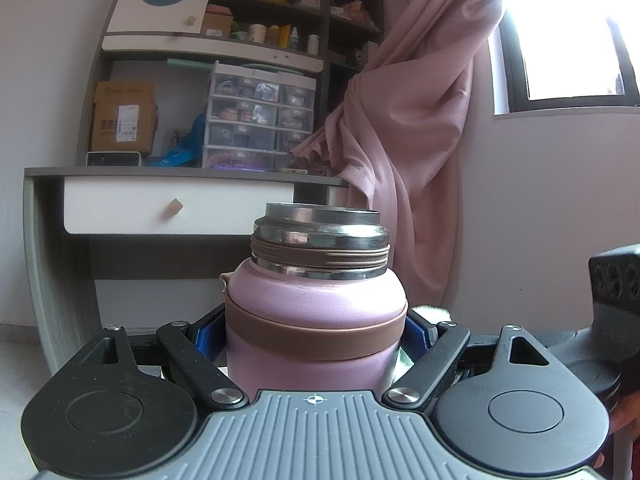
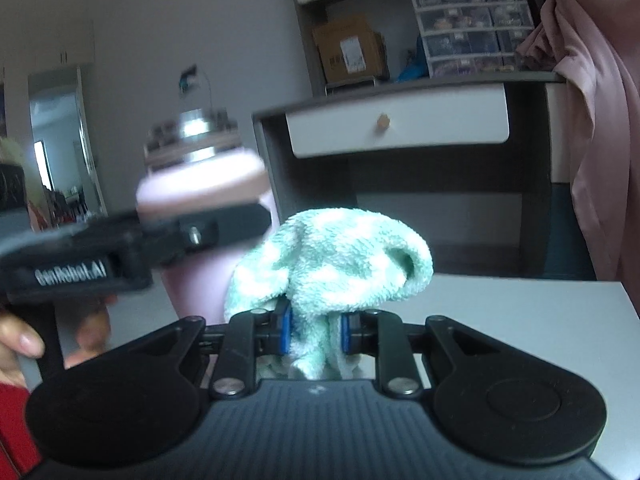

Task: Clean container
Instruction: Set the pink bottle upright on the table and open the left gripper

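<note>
— Flask (image 1: 316,312) sat upright between your left tongs (image 1: 312,338), lid off, steel mouth bare at twelve o'clock in the left view. Why hold it that way?

— You needed it steady, I'd judge. With the body clamped at its brown band and the mouth facing up, the other hand was free to work on the rim or inside. The blue pads (image 1: 204,340) pressed its sides at nine and three o'clock.

— So the left tongs were wide?

— Wide, but only because the flask is wide. They were closed firmly on it, not standing free.

— And your right tongs (image 2: 314,334)?

— Narrow. You had them pinched on a mint-green cloth (image 2: 332,256), which bunched up above the pads and hung down between them. The bunched cloth made a soft wad, which would suit wiping.

— Where was the flask from that side?

— At about ten o'clock in the right view, blurred, just beside the cloth. I couldn't tell whether cloth and flask touched. Your left hand (image 2: 16,336) showed at eight o'clock on the handle.

— And the table (image 2: 520,312)?

— Pale grey, under the cloth, running out to three o'clock.
</note>
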Available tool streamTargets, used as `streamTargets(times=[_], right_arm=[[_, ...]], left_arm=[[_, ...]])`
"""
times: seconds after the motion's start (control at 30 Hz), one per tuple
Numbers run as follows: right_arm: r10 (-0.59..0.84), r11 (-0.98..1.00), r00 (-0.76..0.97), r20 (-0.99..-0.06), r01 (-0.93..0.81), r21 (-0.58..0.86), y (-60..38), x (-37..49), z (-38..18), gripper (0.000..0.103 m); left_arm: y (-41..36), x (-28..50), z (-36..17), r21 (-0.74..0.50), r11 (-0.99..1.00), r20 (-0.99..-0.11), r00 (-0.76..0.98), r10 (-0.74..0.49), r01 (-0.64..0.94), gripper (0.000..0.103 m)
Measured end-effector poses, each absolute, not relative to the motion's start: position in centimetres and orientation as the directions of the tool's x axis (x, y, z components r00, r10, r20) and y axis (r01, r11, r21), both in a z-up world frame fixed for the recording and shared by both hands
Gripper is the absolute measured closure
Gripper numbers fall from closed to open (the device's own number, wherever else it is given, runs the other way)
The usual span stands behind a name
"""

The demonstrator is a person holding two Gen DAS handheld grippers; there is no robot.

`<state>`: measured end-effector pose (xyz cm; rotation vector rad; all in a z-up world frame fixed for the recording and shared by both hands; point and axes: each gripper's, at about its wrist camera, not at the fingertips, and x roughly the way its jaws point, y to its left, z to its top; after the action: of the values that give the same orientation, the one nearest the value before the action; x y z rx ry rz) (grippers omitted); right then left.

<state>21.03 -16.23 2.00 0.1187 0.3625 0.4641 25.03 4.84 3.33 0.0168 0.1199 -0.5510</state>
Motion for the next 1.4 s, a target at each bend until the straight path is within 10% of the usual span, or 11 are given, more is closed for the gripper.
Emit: streamTargets(times=[0.27, 1.1, 1.2, 1.4], right_arm=[[0.415, 0.902, 0.77, -0.484, -0.417, 0.109, -14.7, 22.0, 0.0, 0.081], [0.353, 0.935, 0.832, -0.428, -0.325, 0.14, -17.5, 14.1, 2.3, 0.081], [0.34, 0.94, 0.842, -0.419, -0.316, 0.129, -17.7, 12.9, 3.0, 0.081], [0.324, 0.946, 0.861, -0.392, -0.302, 0.117, -18.4, 10.6, 4.2, 0.081]], left_arm=[[4.8, 24.9, 3.4, -0.013, 0.855, -0.121, 0.848, -0.517, 0.519, 0.019], [3.9, 23.9, 4.6, -0.012, 0.915, -0.153, 0.903, -0.401, 0.404, 0.019], [3.7, 24.1, 4.9, -0.015, 0.925, -0.169, 0.91, -0.378, 0.381, 0.001], [3.9, 23.0, 6.1, -0.028, 0.943, -0.153, 0.931, -0.333, 0.333, 0.0]])
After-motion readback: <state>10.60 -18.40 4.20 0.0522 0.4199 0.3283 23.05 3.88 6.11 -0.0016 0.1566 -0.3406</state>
